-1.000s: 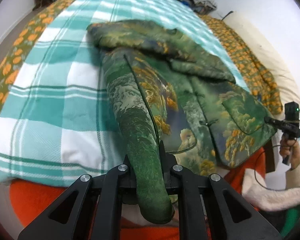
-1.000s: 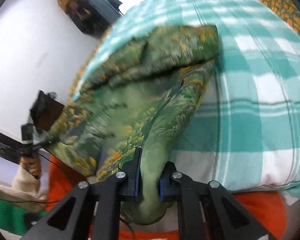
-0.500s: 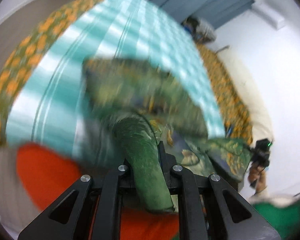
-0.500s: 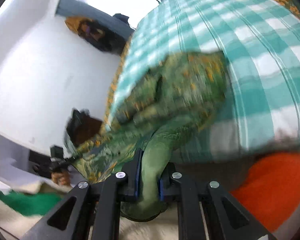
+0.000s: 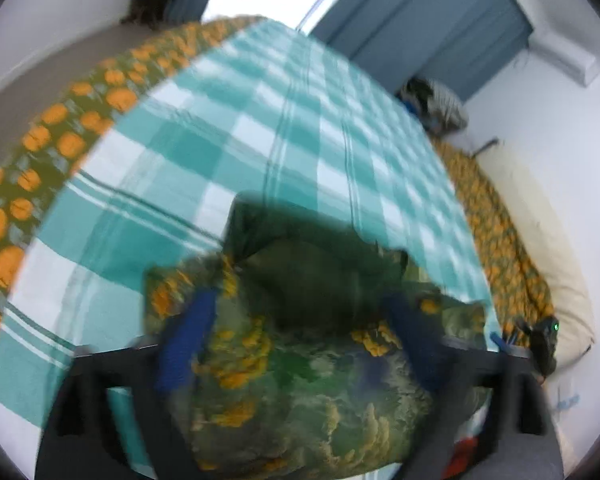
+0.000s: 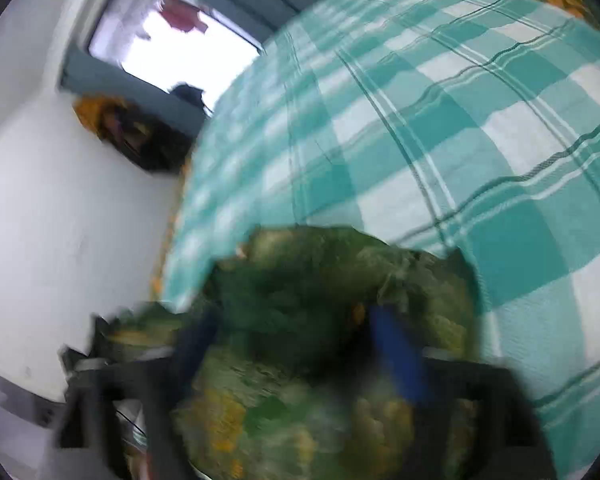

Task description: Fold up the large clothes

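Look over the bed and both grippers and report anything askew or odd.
The green patterned garment sits bunched in a lump at the near edge of the checked blanket, not flat. Both the left gripper and the right gripper are opening, with cloth between their fingers. Heavy blur hides finer detail.

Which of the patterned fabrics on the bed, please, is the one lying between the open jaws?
The green landscape-print garment, bunched between both sets of opening jaws. The teal-and-white checked blanket lies flat beneath it, and the orange-flowered cover only borders the bed.
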The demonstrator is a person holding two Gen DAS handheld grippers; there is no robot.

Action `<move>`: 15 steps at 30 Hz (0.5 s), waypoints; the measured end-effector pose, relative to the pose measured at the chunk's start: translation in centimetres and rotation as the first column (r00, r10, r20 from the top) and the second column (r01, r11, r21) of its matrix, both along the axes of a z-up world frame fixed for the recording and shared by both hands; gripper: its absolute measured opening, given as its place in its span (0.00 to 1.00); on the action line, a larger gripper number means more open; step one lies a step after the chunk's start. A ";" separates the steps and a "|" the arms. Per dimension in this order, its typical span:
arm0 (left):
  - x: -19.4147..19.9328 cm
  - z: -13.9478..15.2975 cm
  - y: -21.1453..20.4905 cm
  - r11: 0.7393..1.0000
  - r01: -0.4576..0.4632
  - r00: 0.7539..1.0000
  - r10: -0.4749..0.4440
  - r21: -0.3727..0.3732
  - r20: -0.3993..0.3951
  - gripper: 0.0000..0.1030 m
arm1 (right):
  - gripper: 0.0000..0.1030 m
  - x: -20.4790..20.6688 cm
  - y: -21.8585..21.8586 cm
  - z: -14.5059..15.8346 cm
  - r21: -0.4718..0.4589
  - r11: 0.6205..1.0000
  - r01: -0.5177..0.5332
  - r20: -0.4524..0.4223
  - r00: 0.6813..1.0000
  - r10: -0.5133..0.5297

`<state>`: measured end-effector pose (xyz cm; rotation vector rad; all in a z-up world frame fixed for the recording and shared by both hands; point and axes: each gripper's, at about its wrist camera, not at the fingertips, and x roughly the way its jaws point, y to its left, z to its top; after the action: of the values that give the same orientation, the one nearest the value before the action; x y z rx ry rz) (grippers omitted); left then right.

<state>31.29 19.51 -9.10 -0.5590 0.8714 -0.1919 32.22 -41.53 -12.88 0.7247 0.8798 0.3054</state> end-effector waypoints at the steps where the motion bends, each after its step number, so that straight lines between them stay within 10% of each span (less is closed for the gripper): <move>1: -0.4 0.4 0.7 1.000 -0.010 1.000 0.010 0.013 0.021 0.97 | 0.96 -0.3 -0.3 0.7 -0.001 1.000 -0.012 0.027 1.000 0.012; 4: -0.1 -0.5 1.0 0.994 0.032 0.999 -0.030 0.106 -0.016 0.97 | 0.96 -0.4 -0.2 2.3 -0.148 0.989 -0.023 0.040 0.999 0.030; 12: 5.0 -9.4 -5.3 0.954 0.059 0.974 0.010 0.294 -0.227 0.87 | 0.96 2.8 6.0 -2.3 -0.596 0.797 -0.099 -0.109 0.993 0.042; 14: 5.1 -10.0 -5.7 0.966 0.039 0.972 0.023 0.256 -0.233 0.27 | 0.93 3.3 6.9 -4.4 -0.647 0.755 -0.107 -0.180 0.984 -0.015; 15: 5.0 -9.7 -5.8 0.964 0.025 0.971 0.039 0.264 -0.237 0.21 | 0.64 3.0 7.3 -4.4 -0.652 0.752 -0.096 -0.173 0.985 -0.024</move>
<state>36.25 13.67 -18.84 -0.3373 1.1112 0.0018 35.25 -34.18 -17.25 0.0639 1.0819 -0.0522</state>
